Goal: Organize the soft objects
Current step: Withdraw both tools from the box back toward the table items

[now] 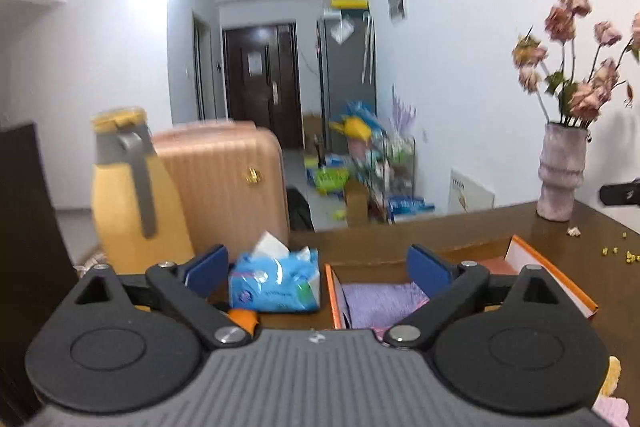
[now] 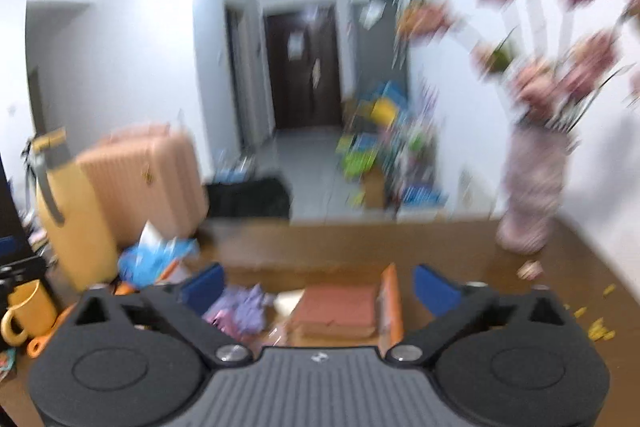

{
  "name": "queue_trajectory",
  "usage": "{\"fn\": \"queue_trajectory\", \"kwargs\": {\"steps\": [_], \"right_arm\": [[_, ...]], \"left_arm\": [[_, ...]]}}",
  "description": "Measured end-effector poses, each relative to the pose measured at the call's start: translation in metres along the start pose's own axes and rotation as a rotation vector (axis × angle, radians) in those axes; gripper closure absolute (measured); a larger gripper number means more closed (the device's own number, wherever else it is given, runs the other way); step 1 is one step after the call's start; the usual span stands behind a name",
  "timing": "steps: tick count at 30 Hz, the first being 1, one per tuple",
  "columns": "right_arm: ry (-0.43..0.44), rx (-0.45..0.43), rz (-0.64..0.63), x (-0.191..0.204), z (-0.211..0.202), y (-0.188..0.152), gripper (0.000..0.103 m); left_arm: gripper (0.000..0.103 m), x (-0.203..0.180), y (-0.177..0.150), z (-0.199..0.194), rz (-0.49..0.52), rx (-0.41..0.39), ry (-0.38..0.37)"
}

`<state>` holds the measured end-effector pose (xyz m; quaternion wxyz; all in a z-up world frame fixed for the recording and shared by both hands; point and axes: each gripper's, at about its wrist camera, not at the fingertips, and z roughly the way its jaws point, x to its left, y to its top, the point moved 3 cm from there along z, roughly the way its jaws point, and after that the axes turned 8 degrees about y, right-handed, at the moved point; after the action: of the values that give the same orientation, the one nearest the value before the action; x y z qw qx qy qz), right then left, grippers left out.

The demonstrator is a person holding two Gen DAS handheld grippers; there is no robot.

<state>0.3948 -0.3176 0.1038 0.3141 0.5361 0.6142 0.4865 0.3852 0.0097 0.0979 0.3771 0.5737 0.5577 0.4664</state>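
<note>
Purple cloth [image 2: 244, 309] at my right gripper's [image 2: 318, 285] 9 o'clock, both jaws apart and empty: blur risks me missing it; left gripper [image 1: 316, 269] could clip the tissue pack [image 1: 276, 281].

Left hand-held gripper [image 1: 316, 267] spread wide, blue tissue pack [image 1: 276, 283] between fingers, purple cloth [image 1: 380, 303] in orange box [image 1: 552, 271]

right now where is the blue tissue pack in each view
Left wrist view: the tissue pack sits low and centre-left on the table, just left of the orange box, ahead of the open left gripper.
Right wrist view: the tissue pack, blurred, is far left, beside the yellow jug.
Shared landmark: the pink vase at the right.
</note>
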Motion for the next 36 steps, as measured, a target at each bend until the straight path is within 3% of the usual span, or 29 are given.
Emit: {"fn": "queue_trajectory", "kwargs": {"steps": [13,16,23,26,31,33,36], "right_arm": [[-0.023,-0.146,-0.06,0.026,-0.11,-0.021,0.0],[-0.029,-0.178,-0.083,0.04,-0.146,-0.049,0.0],[-0.014,-0.199,-0.13,0.074,-0.226,-0.13,0.0],[-0.027,-0.196,-0.148,0.088,-0.256,-0.163,0.0],[0.008,-0.141,-0.09,0.095,-0.285,-0.217,0.0],[0.055,-0.101,-0.073,0.091,-0.28,-0.219,0.0],[0.012,-0.105,-0.047,0.09,-0.274,-0.217,0.0]], "left_arm": [[0.001,0.005,-0.007,-0.102,-0.056,-0.098,-0.033],[0.0,0.011,-0.03,-0.139,-0.075,-0.111,0.003],[0.0,0.013,-0.112,-0.233,-0.05,-0.189,-0.043],[0.0,0.01,-0.144,-0.259,-0.033,-0.182,-0.047],[0.0,0.004,-0.167,-0.275,0.013,-0.119,-0.12],[0.0,0.004,-0.166,-0.274,0.013,-0.126,-0.11],[0.0,0.005,-0.166,-0.27,-0.018,-0.109,-0.113]]}}
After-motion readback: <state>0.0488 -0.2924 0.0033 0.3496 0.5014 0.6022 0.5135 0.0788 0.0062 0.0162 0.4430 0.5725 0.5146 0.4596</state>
